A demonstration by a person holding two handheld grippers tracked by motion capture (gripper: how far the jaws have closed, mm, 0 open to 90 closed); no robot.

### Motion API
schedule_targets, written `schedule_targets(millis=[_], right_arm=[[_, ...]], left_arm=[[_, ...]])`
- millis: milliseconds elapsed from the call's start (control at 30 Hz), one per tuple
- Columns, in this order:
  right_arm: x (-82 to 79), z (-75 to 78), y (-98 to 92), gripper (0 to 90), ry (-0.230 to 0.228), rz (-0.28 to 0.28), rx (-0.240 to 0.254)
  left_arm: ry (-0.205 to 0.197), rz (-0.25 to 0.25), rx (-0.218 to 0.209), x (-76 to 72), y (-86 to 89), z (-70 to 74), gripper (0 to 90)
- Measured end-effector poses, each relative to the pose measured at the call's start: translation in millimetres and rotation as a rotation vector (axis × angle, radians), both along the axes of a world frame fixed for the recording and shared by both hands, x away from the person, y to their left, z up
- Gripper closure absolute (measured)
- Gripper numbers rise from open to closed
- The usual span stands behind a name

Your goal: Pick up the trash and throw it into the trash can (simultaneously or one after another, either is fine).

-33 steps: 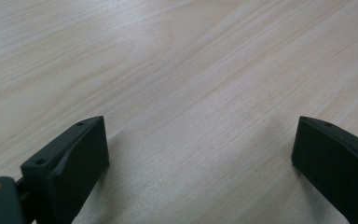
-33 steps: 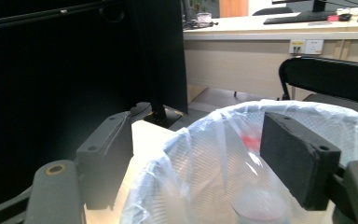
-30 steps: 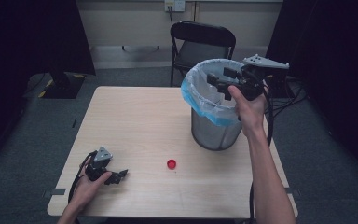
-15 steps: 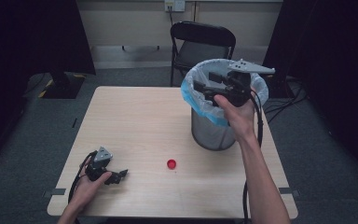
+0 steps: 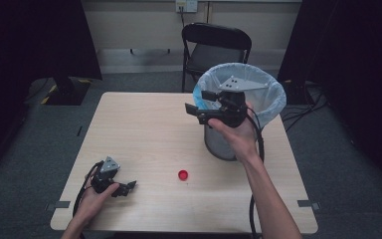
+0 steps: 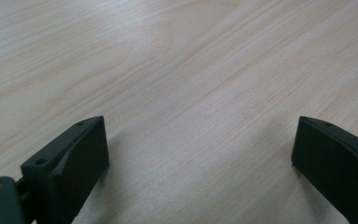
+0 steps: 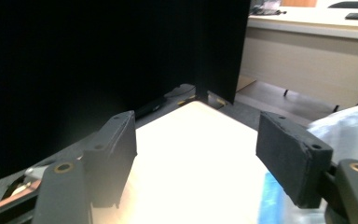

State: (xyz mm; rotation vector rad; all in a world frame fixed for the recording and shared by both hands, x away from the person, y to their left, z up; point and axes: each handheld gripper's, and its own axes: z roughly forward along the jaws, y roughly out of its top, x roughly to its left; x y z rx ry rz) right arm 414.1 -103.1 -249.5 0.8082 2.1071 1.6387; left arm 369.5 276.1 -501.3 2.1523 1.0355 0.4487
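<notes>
From the high view, the right gripper was held up in the air beside the rim of the grey metal bin lined with a pale blue plastic bag, its jaws pointing left over the light wooden table and standing apart with nothing between them. That pose suggested a hand between jobs rather than one carrying anything. The small red bottle cap lay alone on the table near the front edge, well apart from the bin, probably the next thing to be fetched. The left gripper rested low on the table at the front left corner, the hand lying over it, seemingly parked. A black folding chair stood behind the table.

In the left gripper view, the two black jaws were spread wide just above bare wood grain, gripping nothing, which fitted a tool at rest.

In the right gripper view, the jaws were likewise wide apart and empty, looking out level across the tabletop toward a black curtain, with the bag's pale edge at lower right.
</notes>
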Motion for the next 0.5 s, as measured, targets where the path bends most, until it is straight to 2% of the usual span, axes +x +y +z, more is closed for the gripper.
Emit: schedule_targets(millis=[267,500], right_arm=[[-7.6,-28.6,16.3,29.5,0.032,0.035,-0.049],[-16.1,-54.9,24.8,29.0,0.067,0.065,-0.058]], left_arm=[[-0.001,-0.001,0.0,0.1,0.1,0.0,3.3],[0.0,-0.001,0.0,0.1,0.1,0.1,3.2]])
